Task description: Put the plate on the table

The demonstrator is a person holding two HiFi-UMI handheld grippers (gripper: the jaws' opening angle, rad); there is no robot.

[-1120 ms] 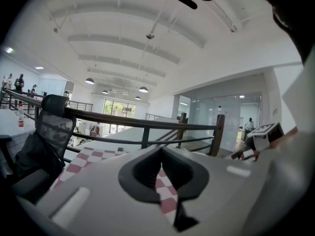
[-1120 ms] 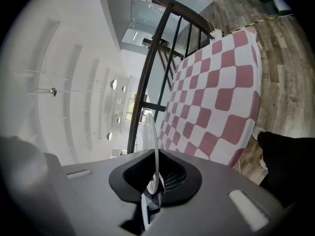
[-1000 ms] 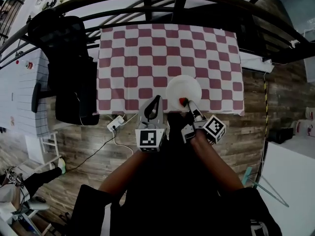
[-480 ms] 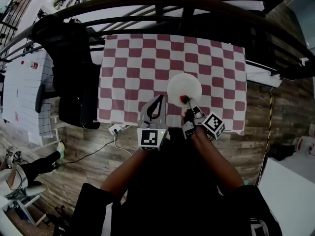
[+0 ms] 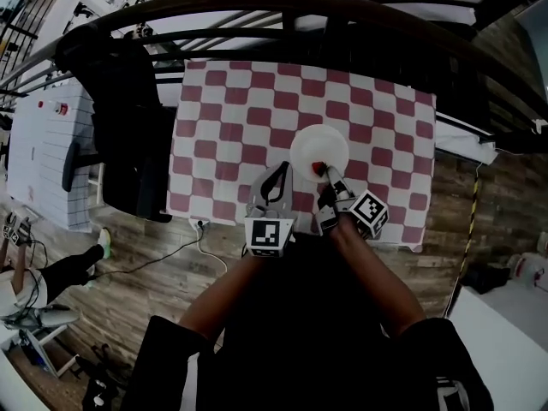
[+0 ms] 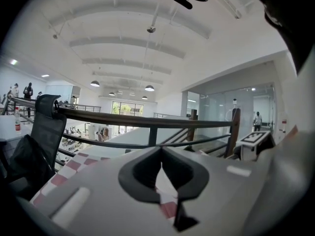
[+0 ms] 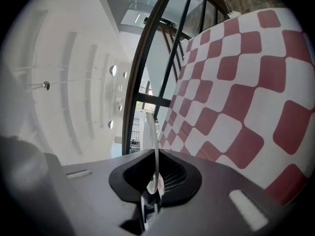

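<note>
A round white plate (image 5: 318, 146) is over the near right part of the table (image 5: 231, 110), which has a red and white checked cloth. My right gripper (image 5: 322, 171) is shut on the plate's near rim. In the right gripper view the plate (image 7: 151, 132) shows edge-on, running up from between the jaws of my right gripper (image 7: 156, 157). Whether the plate rests on the cloth I cannot tell. My left gripper (image 5: 275, 183) hovers just left of the plate, shut and holding nothing. In its own view the left gripper (image 6: 161, 155) has the cloth beyond its jaws.
A black chair with dark clothing draped on it (image 5: 124, 118) stands at the table's left side. A dark metal railing (image 5: 282, 7) curves along the far side. A white table (image 5: 38, 152) is further left. A power strip (image 5: 199, 224) lies on the wooden floor.
Both grippers and the plate have moved forward, from the table's near edge to farther in over the cloth. The right gripper's hold on the rim is unchanged.
</note>
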